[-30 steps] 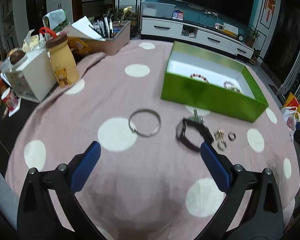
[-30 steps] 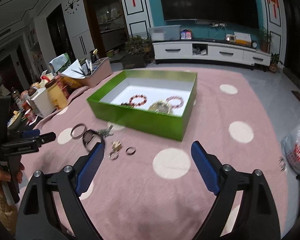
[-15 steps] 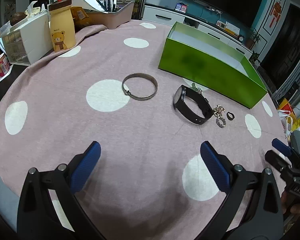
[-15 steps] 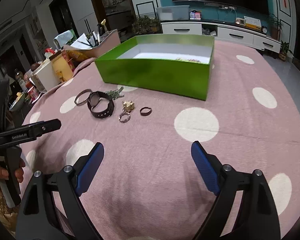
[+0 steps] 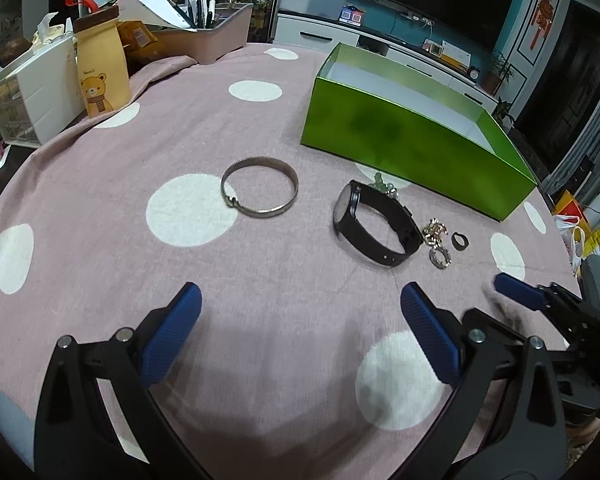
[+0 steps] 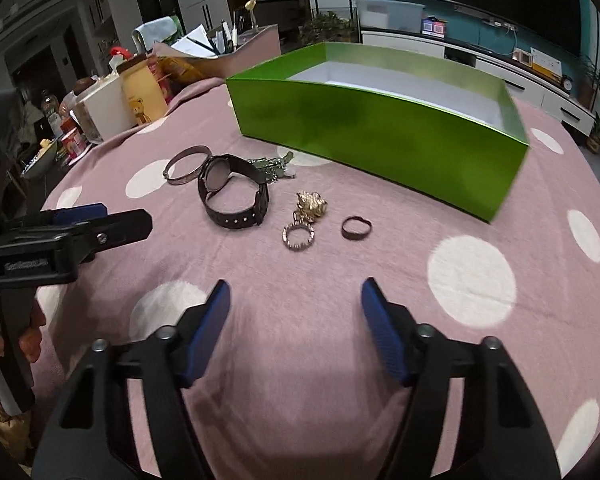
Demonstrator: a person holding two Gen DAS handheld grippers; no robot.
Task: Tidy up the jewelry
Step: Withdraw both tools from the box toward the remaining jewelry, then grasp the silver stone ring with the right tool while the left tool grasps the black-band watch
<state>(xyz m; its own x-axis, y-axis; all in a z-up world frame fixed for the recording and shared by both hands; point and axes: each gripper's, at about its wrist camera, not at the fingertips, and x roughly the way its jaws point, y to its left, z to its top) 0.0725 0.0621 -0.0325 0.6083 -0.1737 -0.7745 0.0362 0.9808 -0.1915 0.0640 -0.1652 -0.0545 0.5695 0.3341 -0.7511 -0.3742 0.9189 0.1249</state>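
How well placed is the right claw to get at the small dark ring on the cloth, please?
Probably well placed: the right claw is open, and only bare cloth lies between it and the dark ring, which sits apart from the studded ring.

box floor (image 6: 400, 84): hidden by near wall | green trinket (image 5: 384, 188): half behind watch (image 5: 374, 226)

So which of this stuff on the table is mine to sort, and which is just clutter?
For the job:
silver bangle
black watch
gold charm
studded ring
dark ring
green box

Lying about:
bear bottle
white drawer unit
pen tray
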